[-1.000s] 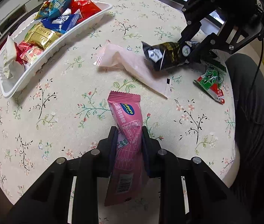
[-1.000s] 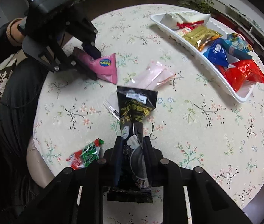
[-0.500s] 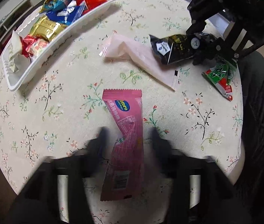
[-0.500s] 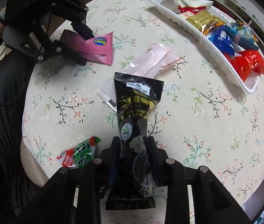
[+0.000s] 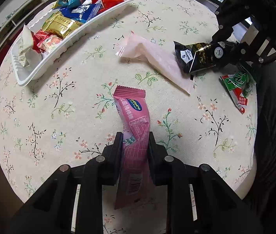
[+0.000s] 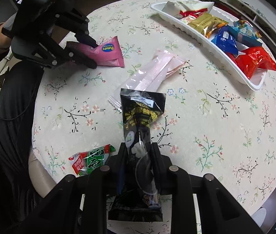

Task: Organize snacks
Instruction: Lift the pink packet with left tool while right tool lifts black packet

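My left gripper [image 5: 135,141] is clamped on the pink snack packet [image 5: 134,120] while my right gripper [image 6: 138,149] squeezes the black snack packet [image 6: 140,115] above the floral tablecloth [image 5: 59,101].

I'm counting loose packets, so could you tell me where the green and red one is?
The green and red packet lies at the table's near edge, just left of the right gripper.

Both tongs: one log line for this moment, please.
left tongs: shut on pink pack | right tongs: shut on black pack | tray: part filled | loose: pale pack, green pack
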